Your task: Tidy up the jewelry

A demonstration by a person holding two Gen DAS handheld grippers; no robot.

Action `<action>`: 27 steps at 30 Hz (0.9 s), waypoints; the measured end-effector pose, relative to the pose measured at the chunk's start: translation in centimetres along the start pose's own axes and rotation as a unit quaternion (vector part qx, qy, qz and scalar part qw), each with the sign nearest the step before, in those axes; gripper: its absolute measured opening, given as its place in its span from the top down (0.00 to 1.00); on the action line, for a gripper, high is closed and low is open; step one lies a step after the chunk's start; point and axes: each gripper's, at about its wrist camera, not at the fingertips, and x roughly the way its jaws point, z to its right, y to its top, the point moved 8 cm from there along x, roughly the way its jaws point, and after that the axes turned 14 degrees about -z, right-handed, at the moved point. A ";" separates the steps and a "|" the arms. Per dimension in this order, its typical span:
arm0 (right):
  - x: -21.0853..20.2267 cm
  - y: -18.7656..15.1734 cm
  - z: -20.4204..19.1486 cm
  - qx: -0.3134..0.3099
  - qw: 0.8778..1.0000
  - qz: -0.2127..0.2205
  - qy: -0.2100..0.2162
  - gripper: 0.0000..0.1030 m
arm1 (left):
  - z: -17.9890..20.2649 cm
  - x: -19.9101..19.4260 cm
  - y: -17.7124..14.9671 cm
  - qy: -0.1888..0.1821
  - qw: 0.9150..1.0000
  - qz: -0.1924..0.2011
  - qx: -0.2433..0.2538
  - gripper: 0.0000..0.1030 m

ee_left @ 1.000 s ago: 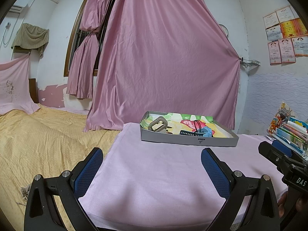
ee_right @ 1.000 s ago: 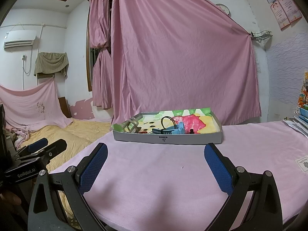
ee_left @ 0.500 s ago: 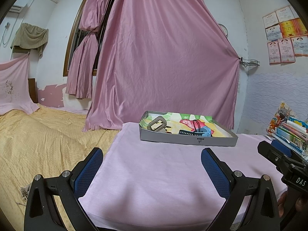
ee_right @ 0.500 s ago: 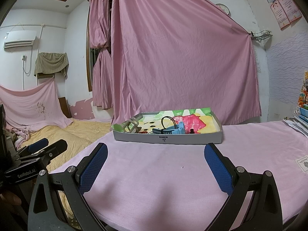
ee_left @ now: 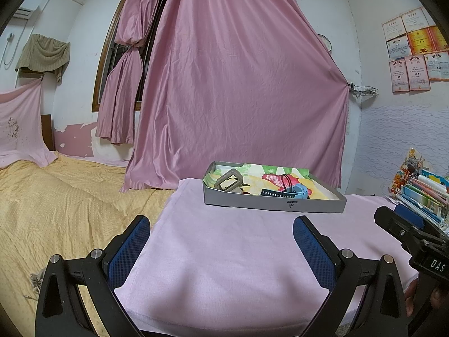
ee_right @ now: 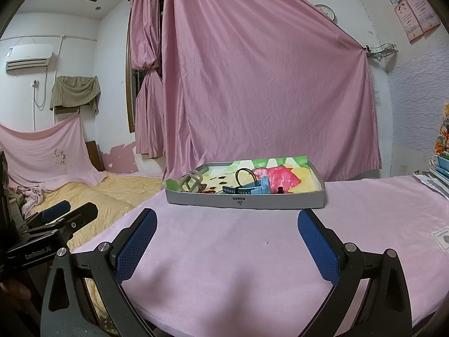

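A shallow grey tray (ee_left: 273, 204) (ee_right: 247, 200) with a colourful lining sits at the far side of a pink-covered table (ee_left: 230, 252) (ee_right: 252, 252). In it lie a beige hair claw (ee_left: 228, 182) (ee_right: 191, 182), a dark hair tie loop (ee_left: 285, 181) (ee_right: 247, 174) and a blue clip with a dark comb strip (ee_left: 291, 192) (ee_right: 249, 188). My left gripper (ee_left: 221, 250) is open and empty, low over the near table edge. My right gripper (ee_right: 227, 248) is open and empty too, well short of the tray. Each gripper shows at the side of the other's view.
A bed with a yellow quilt (ee_left: 56, 210) lies left of the table. A large pink curtain (ee_left: 238, 98) hangs behind the tray. A stack of colourful books (ee_left: 423, 193) stands at the table's right. A small paper tag (ee_right: 442, 237) lies on the cloth at the right.
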 end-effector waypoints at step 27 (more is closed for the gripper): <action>-0.2 -0.1 -0.1 0.001 1.000 -0.002 0.003 0.04 | 0.2 0.0 0.0 0.001 1.000 0.000 0.001 0.01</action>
